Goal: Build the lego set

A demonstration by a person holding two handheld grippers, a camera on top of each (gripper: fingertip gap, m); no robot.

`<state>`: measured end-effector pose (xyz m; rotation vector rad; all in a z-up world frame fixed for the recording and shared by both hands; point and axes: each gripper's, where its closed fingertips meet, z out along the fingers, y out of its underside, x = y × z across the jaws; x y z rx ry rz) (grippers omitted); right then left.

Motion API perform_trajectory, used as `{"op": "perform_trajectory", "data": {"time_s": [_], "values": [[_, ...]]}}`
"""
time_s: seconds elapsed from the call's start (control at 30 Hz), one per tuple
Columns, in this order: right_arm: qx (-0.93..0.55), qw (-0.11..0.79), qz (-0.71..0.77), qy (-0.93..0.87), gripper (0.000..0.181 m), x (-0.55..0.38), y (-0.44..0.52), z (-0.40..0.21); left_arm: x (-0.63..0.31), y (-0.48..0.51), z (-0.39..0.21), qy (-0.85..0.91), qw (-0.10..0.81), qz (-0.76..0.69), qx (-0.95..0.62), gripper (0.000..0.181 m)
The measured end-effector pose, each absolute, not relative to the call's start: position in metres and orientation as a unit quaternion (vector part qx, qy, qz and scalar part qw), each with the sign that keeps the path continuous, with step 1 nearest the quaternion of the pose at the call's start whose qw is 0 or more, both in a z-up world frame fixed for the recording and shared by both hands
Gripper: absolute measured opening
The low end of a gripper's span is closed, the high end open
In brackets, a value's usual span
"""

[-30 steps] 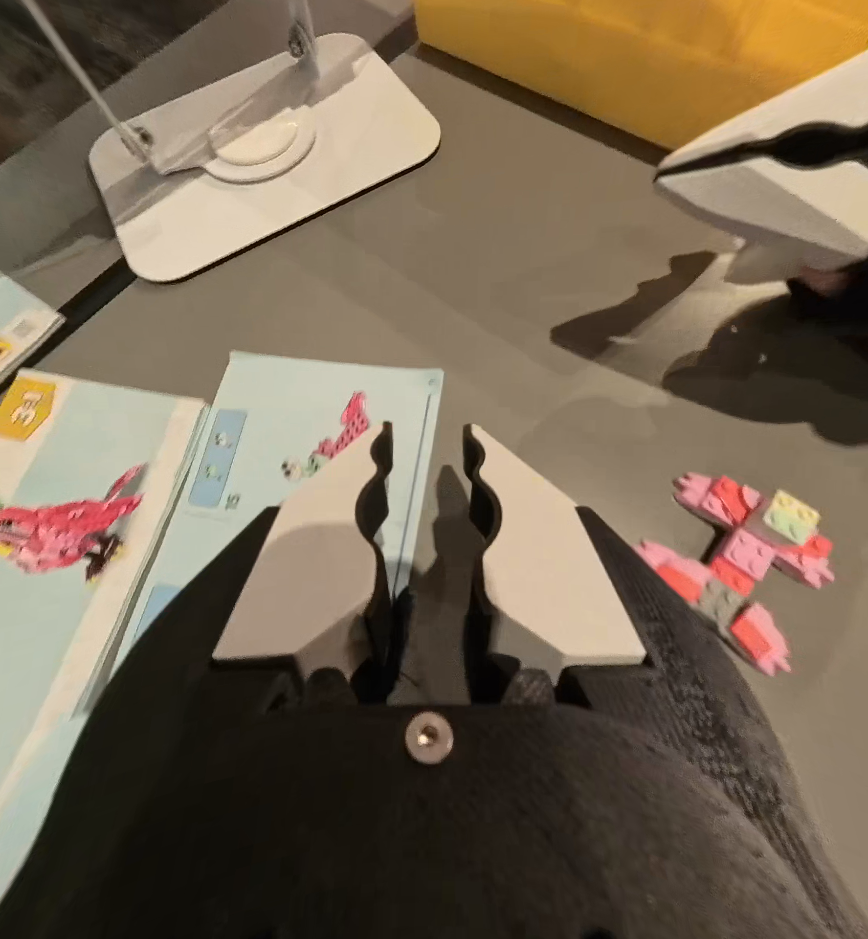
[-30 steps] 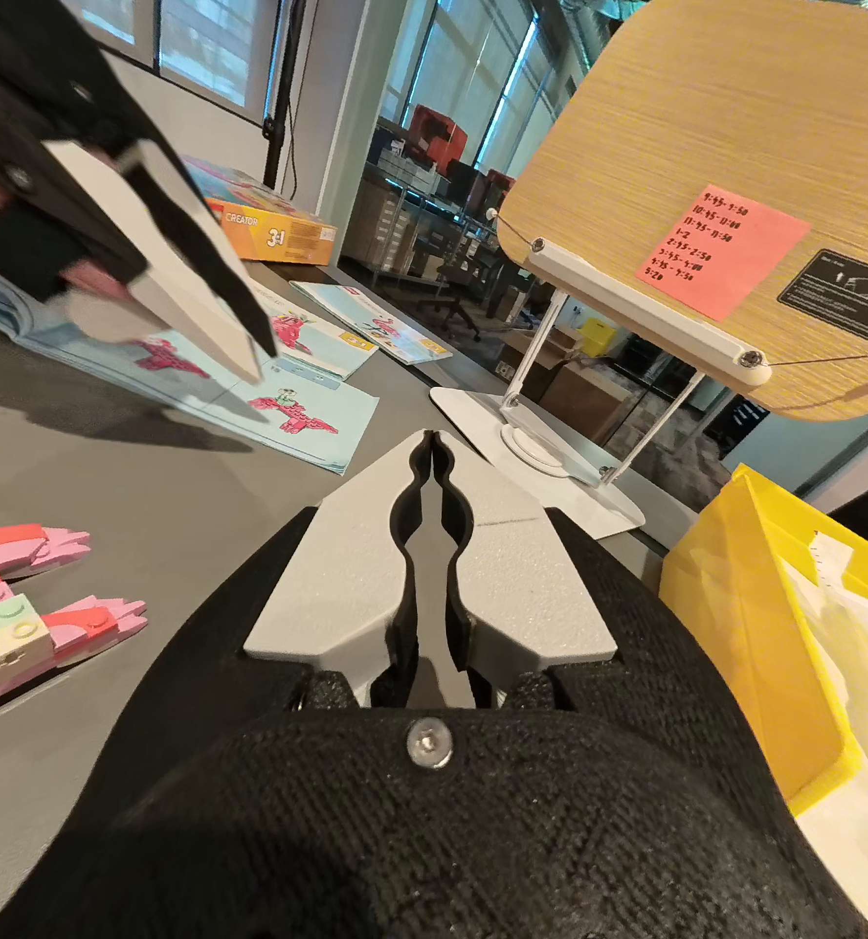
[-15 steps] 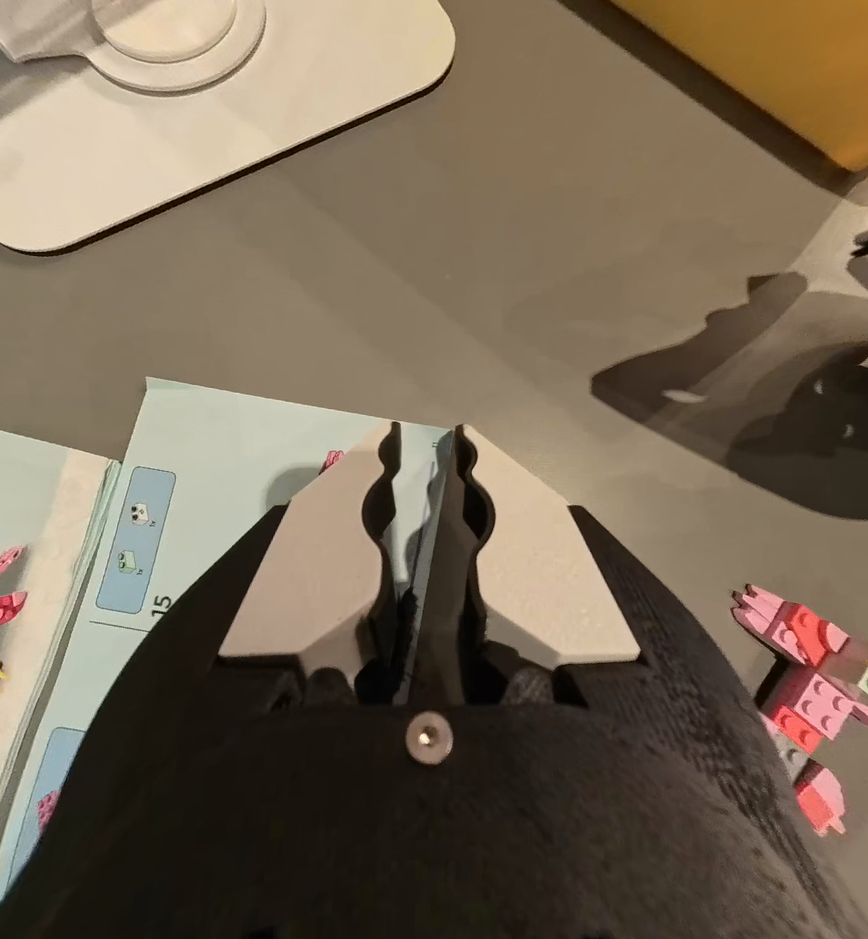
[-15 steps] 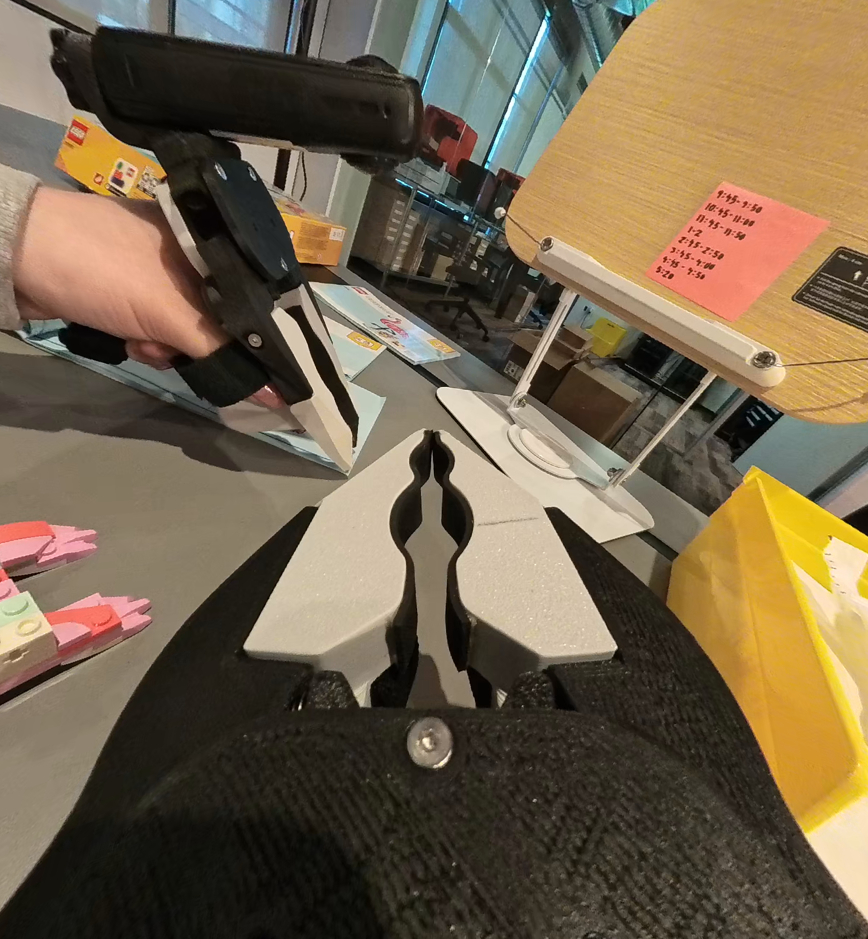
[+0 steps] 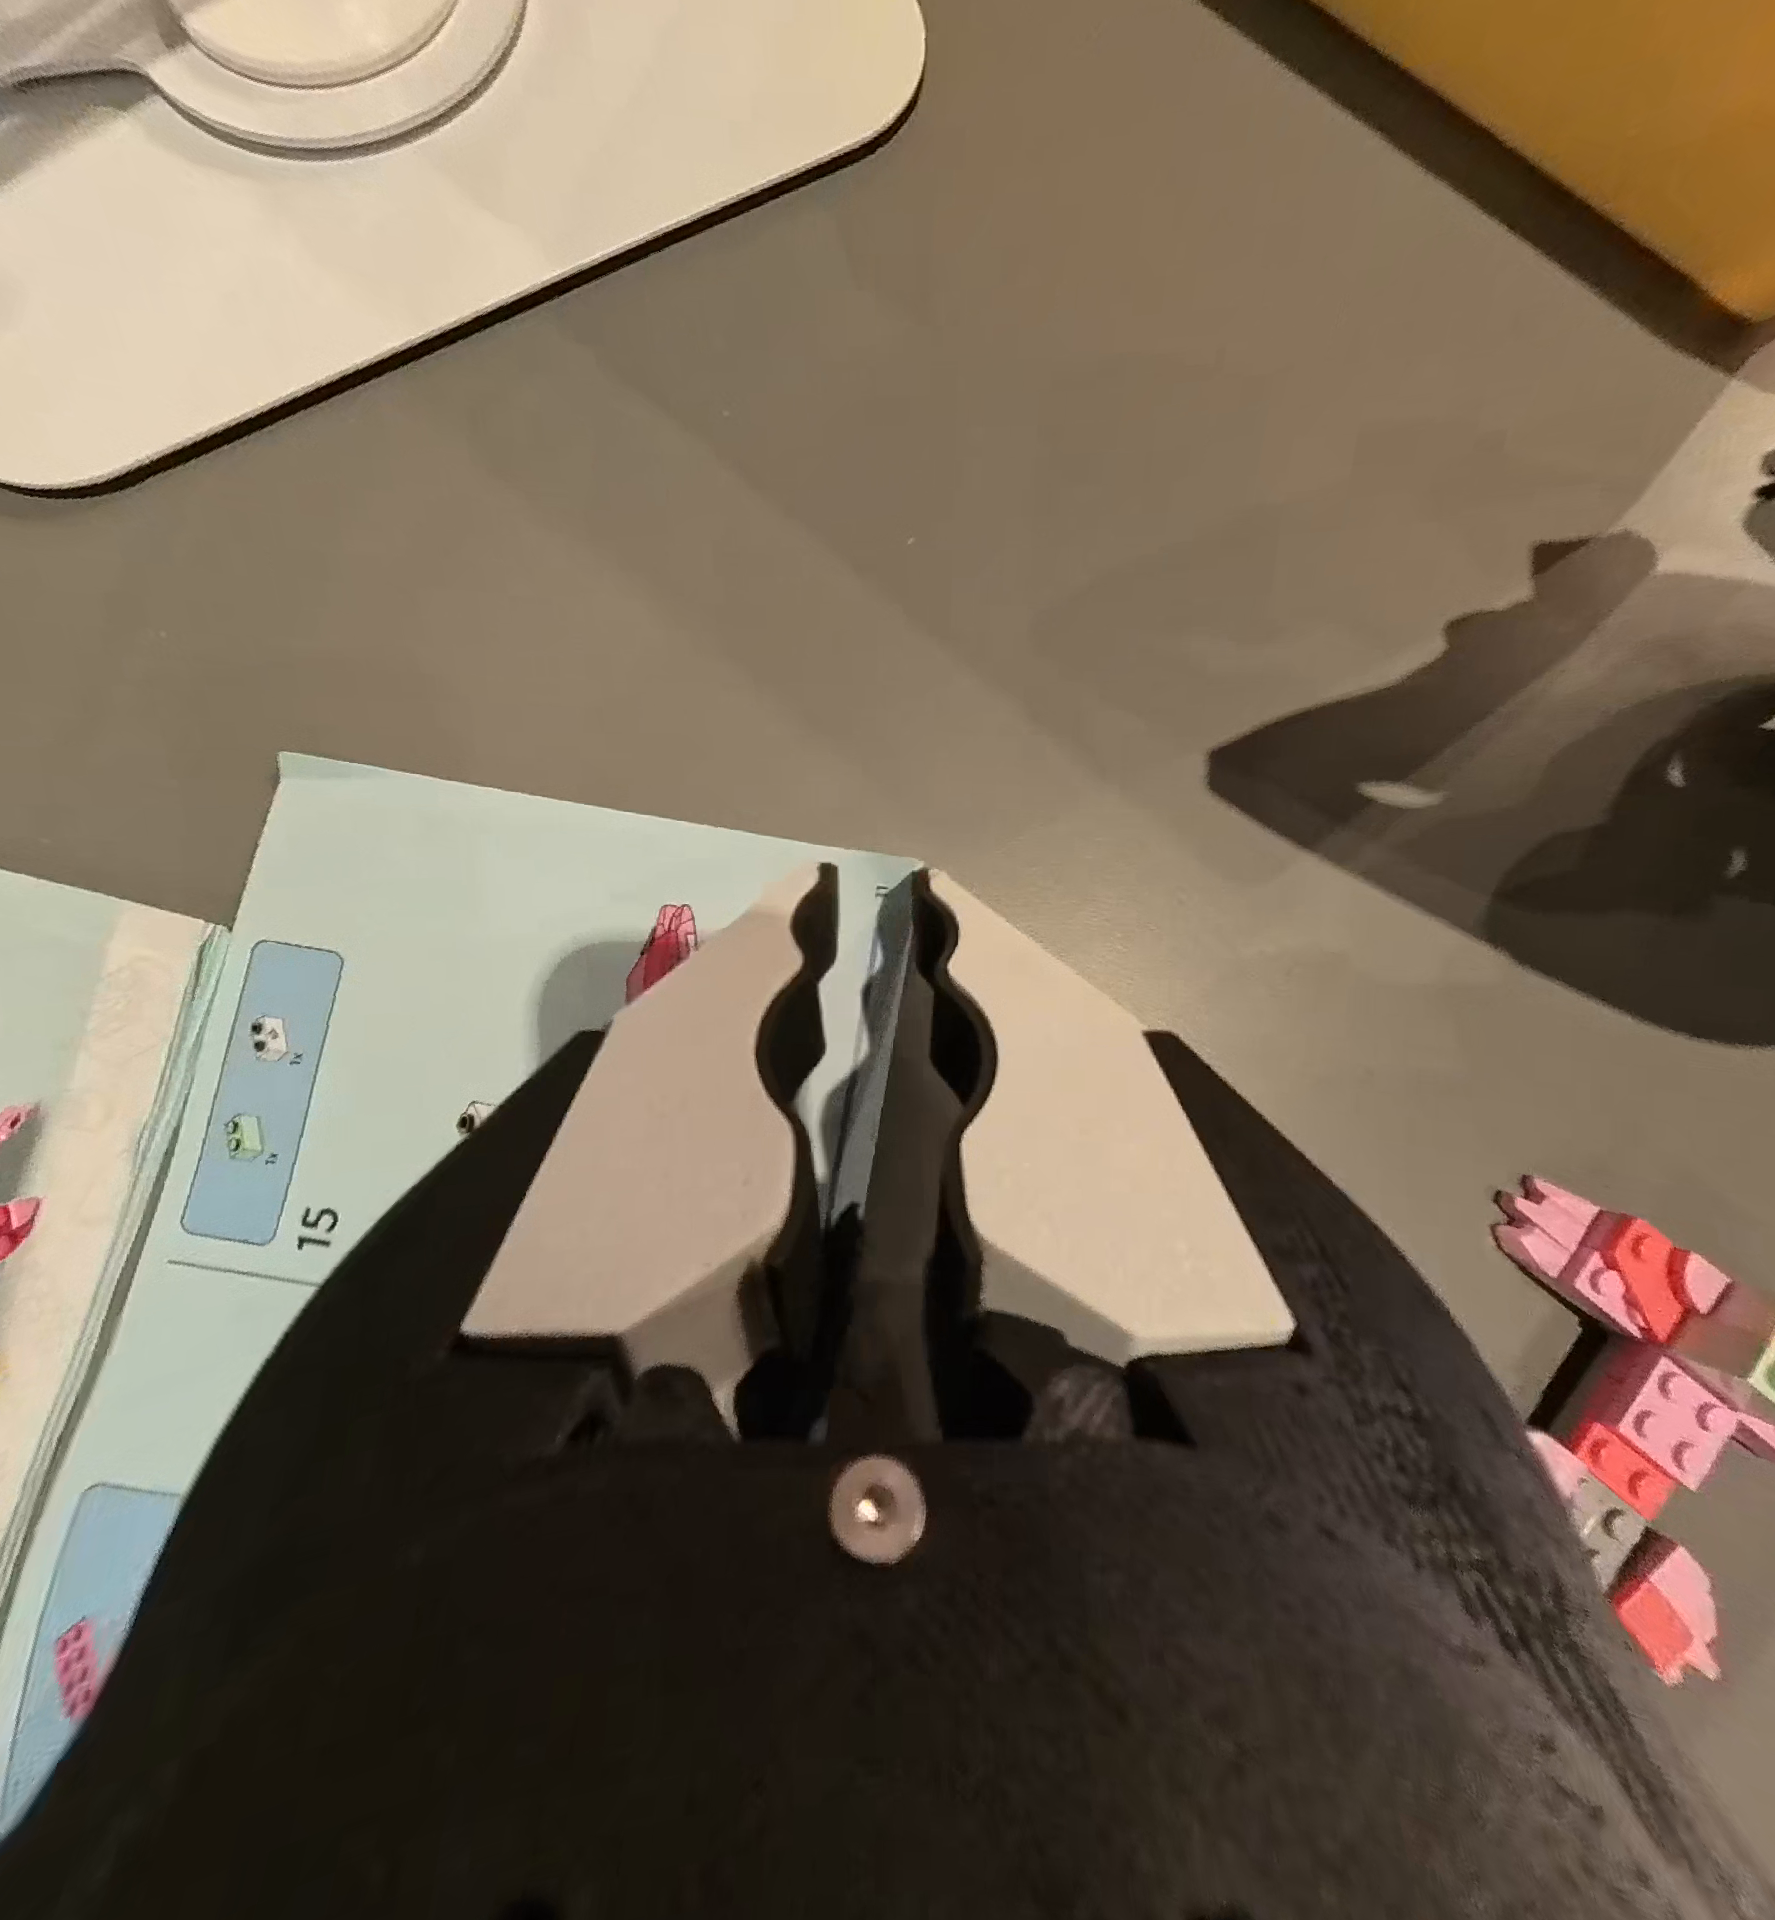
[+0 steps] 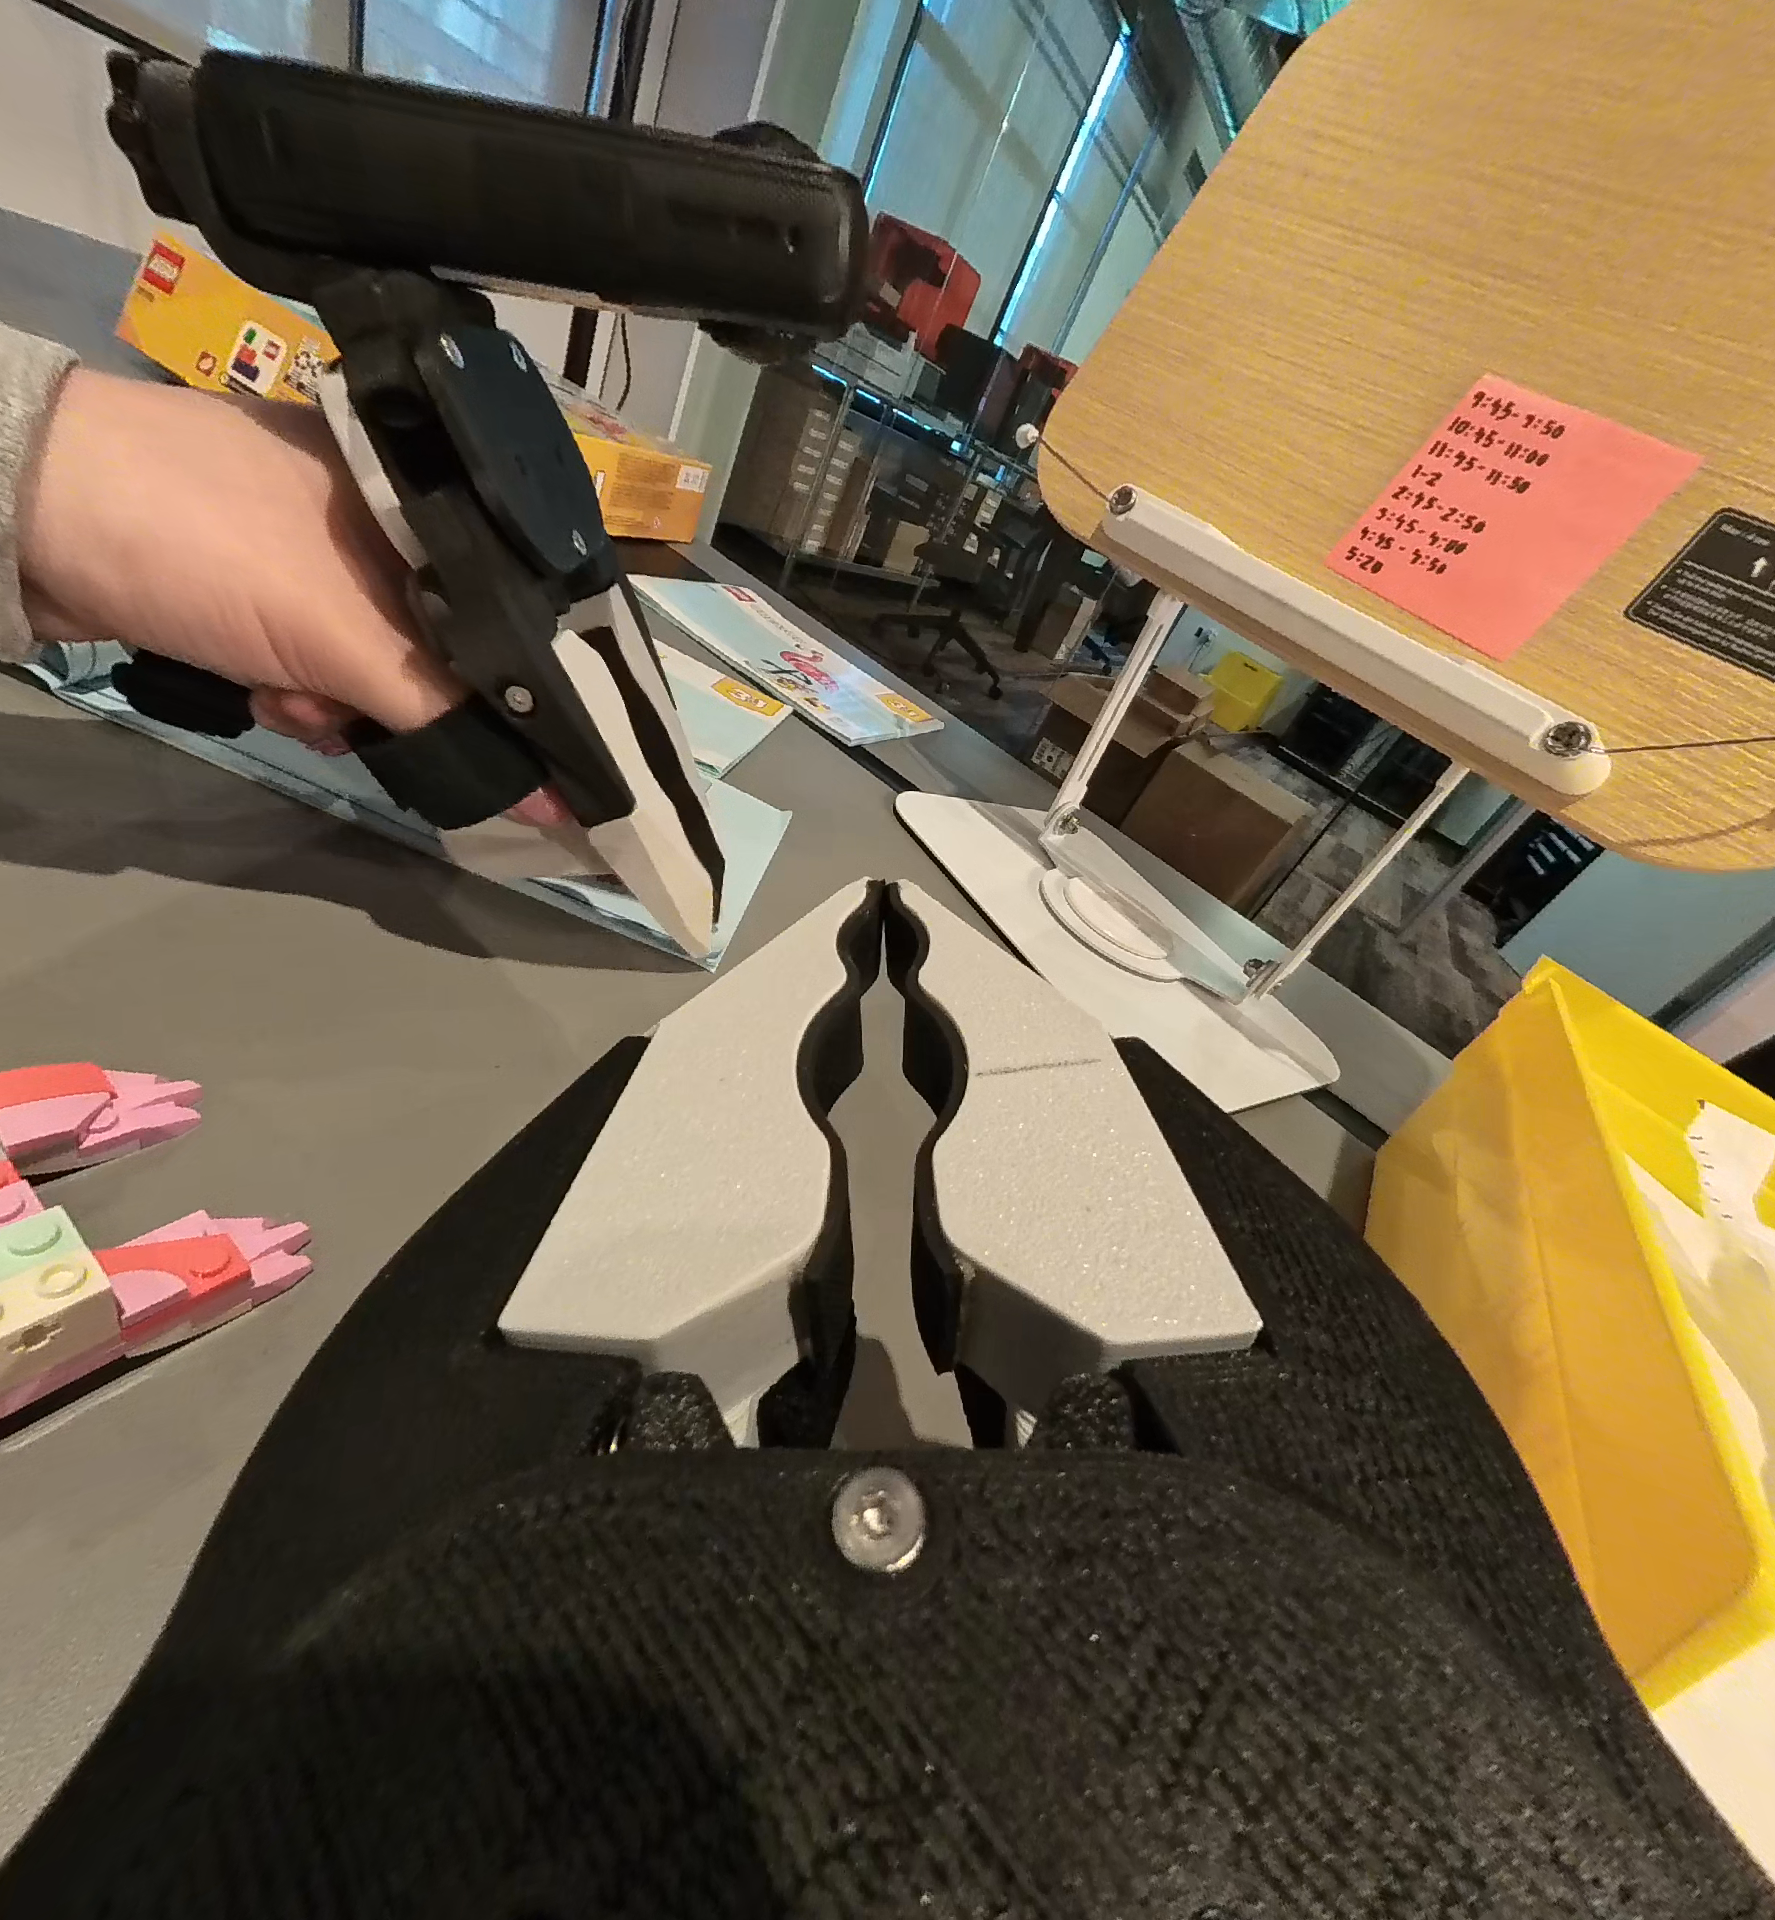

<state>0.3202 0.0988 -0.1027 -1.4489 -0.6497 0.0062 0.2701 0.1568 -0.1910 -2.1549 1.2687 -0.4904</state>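
The open instruction booklet point(image 5: 467, 935) lies on the grey table. My left gripper point(image 5: 875, 878) is closed on the right edge of its top page, which stands up between the fingers. In the right wrist view the left gripper point(image 6: 701, 914), held by a hand point(image 6: 187, 551), points down onto the booklet's corner point(image 6: 748, 831). A partly built pink, red and pale green lego model point(image 5: 1652, 1340) lies to the right of the left gripper, and it shows at the left of the right wrist view point(image 6: 31, 1278). My right gripper point(image 6: 881, 894) is shut and empty above the table.
A white stand base point(image 5: 447, 208) lies beyond the booklet and carries a tilted wooden board point(image 6: 1485, 312). A yellow bin point(image 6: 1589, 1299) holding white bags is at the right. A lego box point(image 6: 228, 332) and more booklets point(image 6: 810, 686) lie farther back. Some 12 cm of space lies between my two pairs of fingers.
My left gripper moved down and forward onto the booklet's right edge and its fingers narrowed around the page. The right gripper has stayed shut and nearly still.
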Motion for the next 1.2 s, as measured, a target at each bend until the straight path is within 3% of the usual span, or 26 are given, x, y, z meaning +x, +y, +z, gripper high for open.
{"op": "perform_trajectory", "data": {"time_s": [0.43, 1.07, 1.2], "values": [[-0.652, 0.699, 0.002, -0.295, 0.000, 0.320, 0.099, -0.104, 0.271, 0.156, -0.191, 0.477, 0.287, -0.187, -0.809, 0.001], [-0.651, 0.698, 0.003, -0.298, 0.000, 0.319, 0.098, -0.104, 0.260, 0.163, -0.185, 0.515, 0.327, -0.089, -0.787, 0.000], [-0.685, 0.658, 0.030, -0.311, 0.000, 0.304, 0.102, -0.117, 0.245, 0.164, -0.174, 0.511, 0.347, -0.087, -0.782, 0.000]]}}
